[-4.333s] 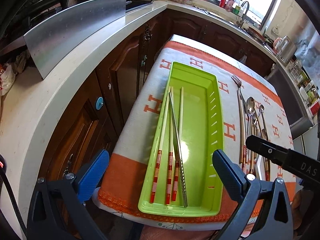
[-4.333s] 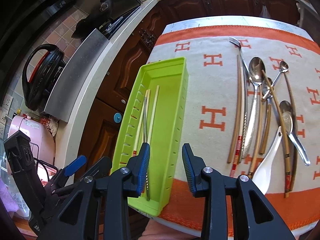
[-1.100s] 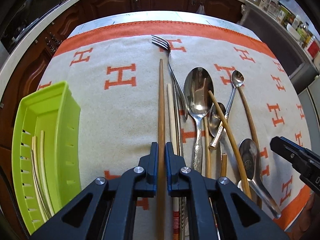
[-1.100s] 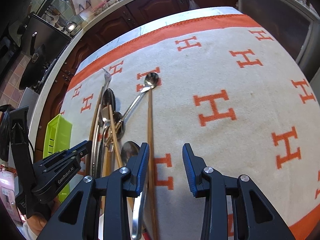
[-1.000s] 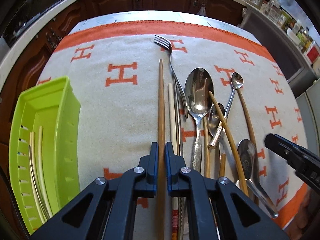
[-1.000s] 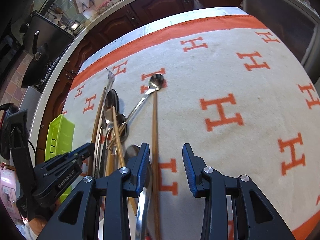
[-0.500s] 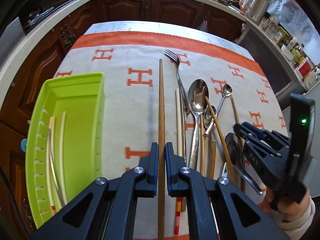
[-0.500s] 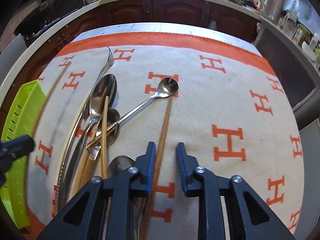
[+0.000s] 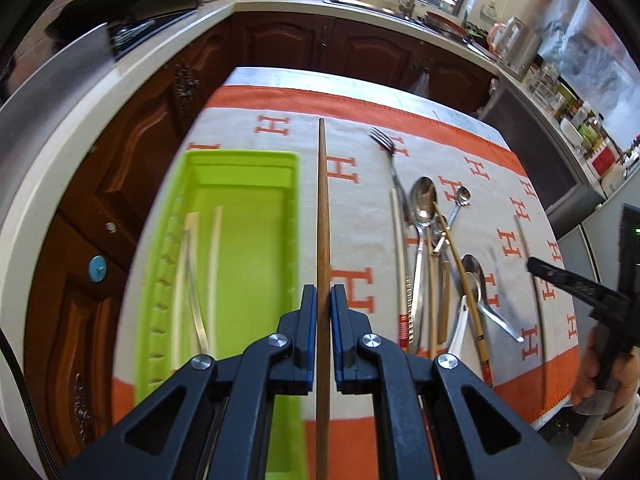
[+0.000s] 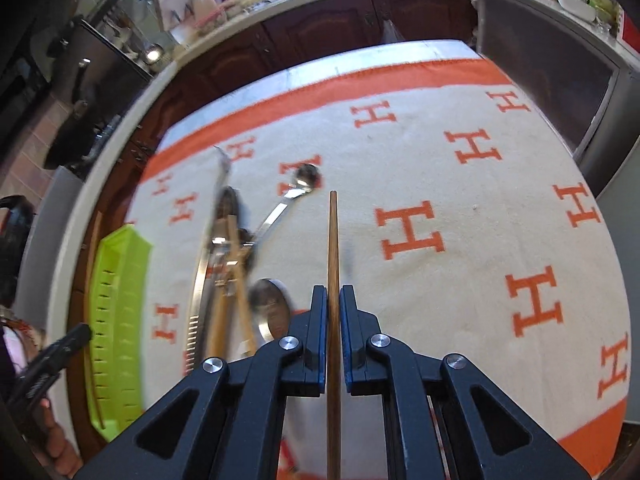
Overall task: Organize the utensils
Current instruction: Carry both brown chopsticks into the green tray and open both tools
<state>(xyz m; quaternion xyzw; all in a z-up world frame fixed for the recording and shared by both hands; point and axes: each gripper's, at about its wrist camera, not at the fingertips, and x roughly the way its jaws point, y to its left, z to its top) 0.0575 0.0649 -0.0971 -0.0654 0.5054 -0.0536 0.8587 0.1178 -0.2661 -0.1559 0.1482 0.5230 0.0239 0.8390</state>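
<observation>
We've got a brown chopstick [image 9: 322,216] pinched tight in our left gripper [image 9: 323,300], up in the air along the right edge of the green tray [image 9: 168,216]. Our right gripper [image 10: 333,304] is clamped on a second brown chopstick [image 10: 332,248] above the cloth [image 10: 460,184].

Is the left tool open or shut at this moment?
Shut. The left tool clamps a brown chopstick between its blue pads, beside the green tray.
</observation>
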